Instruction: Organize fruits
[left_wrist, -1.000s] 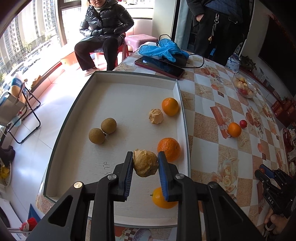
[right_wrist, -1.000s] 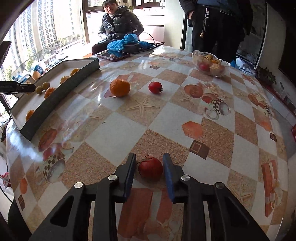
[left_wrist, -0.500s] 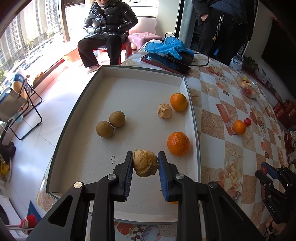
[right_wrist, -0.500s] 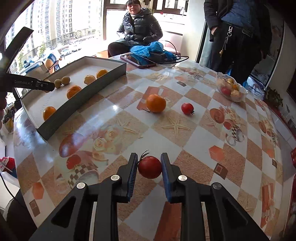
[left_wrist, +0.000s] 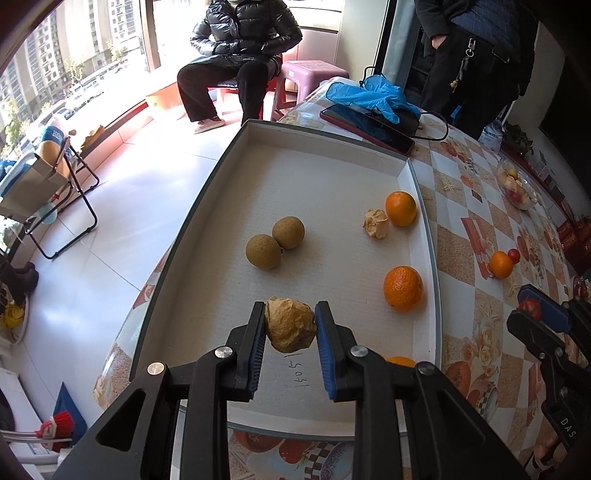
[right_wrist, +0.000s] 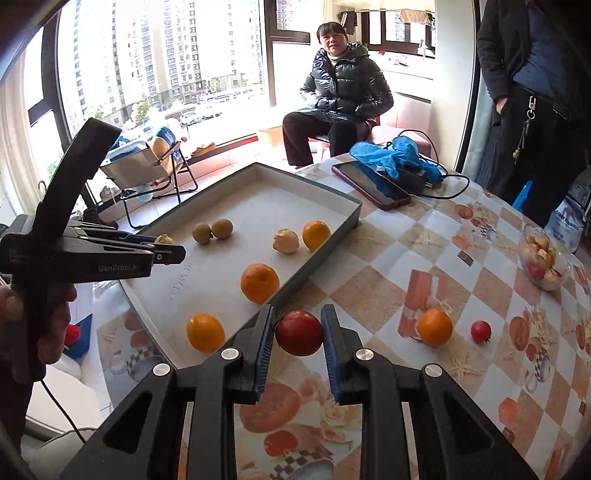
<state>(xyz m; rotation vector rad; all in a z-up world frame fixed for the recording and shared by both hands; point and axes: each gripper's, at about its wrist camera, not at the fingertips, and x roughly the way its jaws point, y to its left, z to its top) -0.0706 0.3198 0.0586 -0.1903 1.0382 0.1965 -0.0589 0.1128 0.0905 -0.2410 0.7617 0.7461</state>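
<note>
My left gripper is shut on a wrinkled tan fruit and holds it above the near part of the white tray. In the tray lie two round olive-brown fruits, another wrinkled tan fruit and three oranges. My right gripper is shut on a red tomato, held in the air just right of the tray's long wall. An orange and a small tomato lie on the table.
A phone under blue gloves lies beyond the tray's far end. A glass bowl of fruit stands at the right. One person sits by the window, another stands at the table's far side. The tray hangs near the table's left edge.
My right gripper lifted the tomato off the table and carried it left to the tray's side. My left gripper, still holding the tan fruit, shifted slightly over the tray's near part.
</note>
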